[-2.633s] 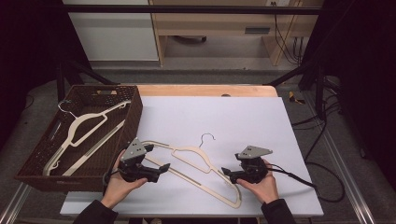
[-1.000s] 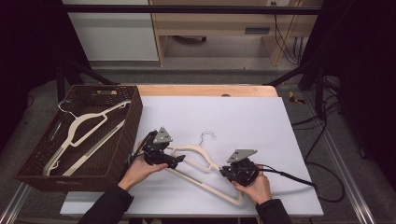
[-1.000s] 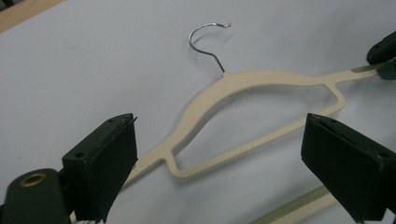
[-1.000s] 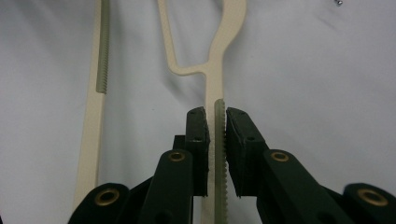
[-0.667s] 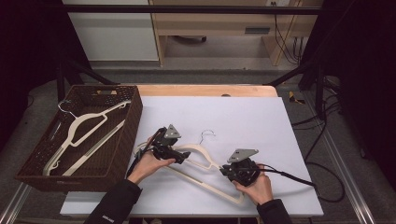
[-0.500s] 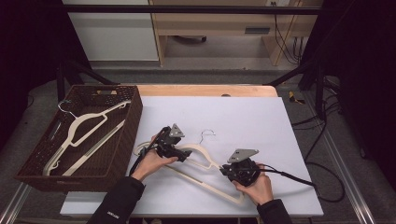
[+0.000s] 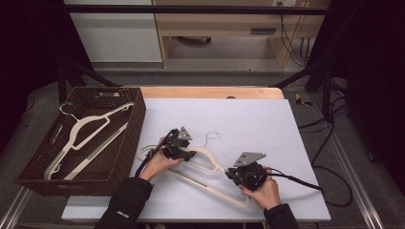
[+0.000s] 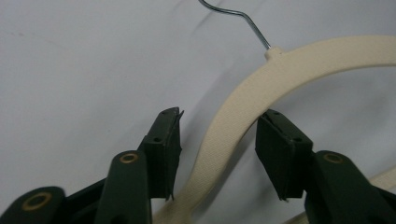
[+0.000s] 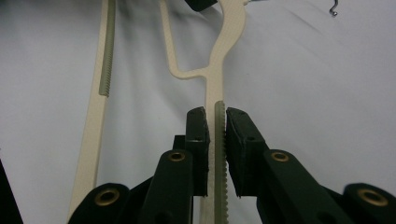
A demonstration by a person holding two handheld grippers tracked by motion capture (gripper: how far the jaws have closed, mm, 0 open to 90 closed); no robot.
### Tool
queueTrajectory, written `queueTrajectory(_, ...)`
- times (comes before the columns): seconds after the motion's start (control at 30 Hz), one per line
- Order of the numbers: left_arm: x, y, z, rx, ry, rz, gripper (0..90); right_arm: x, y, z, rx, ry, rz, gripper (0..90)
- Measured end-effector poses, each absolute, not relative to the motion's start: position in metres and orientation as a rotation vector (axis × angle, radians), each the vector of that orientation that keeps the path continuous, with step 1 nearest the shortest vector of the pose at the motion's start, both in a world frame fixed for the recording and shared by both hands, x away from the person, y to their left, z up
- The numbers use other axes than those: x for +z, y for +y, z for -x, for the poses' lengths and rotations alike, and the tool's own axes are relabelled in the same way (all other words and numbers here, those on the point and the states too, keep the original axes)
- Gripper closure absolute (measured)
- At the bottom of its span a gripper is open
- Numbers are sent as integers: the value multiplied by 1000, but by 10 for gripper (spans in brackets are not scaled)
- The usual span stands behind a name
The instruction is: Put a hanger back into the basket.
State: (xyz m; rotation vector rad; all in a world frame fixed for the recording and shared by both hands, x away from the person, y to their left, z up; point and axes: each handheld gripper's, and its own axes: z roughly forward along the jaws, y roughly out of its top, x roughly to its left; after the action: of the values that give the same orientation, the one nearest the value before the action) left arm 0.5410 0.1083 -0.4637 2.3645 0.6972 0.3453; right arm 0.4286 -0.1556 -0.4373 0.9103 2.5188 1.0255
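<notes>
A cream hanger (image 7: 210, 157) with a metal hook (image 7: 212, 137) lies flat on the white table (image 7: 248, 119). My left gripper (image 7: 188, 153) sits at its curved shoulder just below the hook. In the left gripper view the jaws (image 8: 219, 149) straddle that hanger arm (image 8: 289, 70); they have just been closing, and a gap shows on each side of the arm. My right gripper (image 7: 232, 172) is shut on the hanger's other arm, the ribbed strip (image 9: 219, 116) pinched between its pads (image 9: 198, 140).
A dark wicker basket (image 7: 129, 143) stands at the table's left edge with two more cream hangers (image 7: 90, 126) inside. A black cable (image 7: 305, 181) trails right from the right gripper. A shelf unit stands beyond the table's far edge.
The left hand came right and down from beside the basket to the hanger's shoulder, and its jaws narrowed around the arm. The right gripper kept its hold and stayed put.
</notes>
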Motion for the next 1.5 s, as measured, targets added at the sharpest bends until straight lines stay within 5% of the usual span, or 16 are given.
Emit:
queueTrajectory(0.1, -466, 108, -543, 342, 687, -2395, 617, -436, -156, -428, 1023, 2520, -901, 795)
queueTrajectory(0.97, -434, 122, -499, 503, 447, -2457, 740, -441, -167, -432, 1066, 2557, -934, 783)
queueTrajectory(1.5, -421, 128, -471, 571, 389, -2456, 753, -417, -153, -443, 1387, 2470, -902, 480)
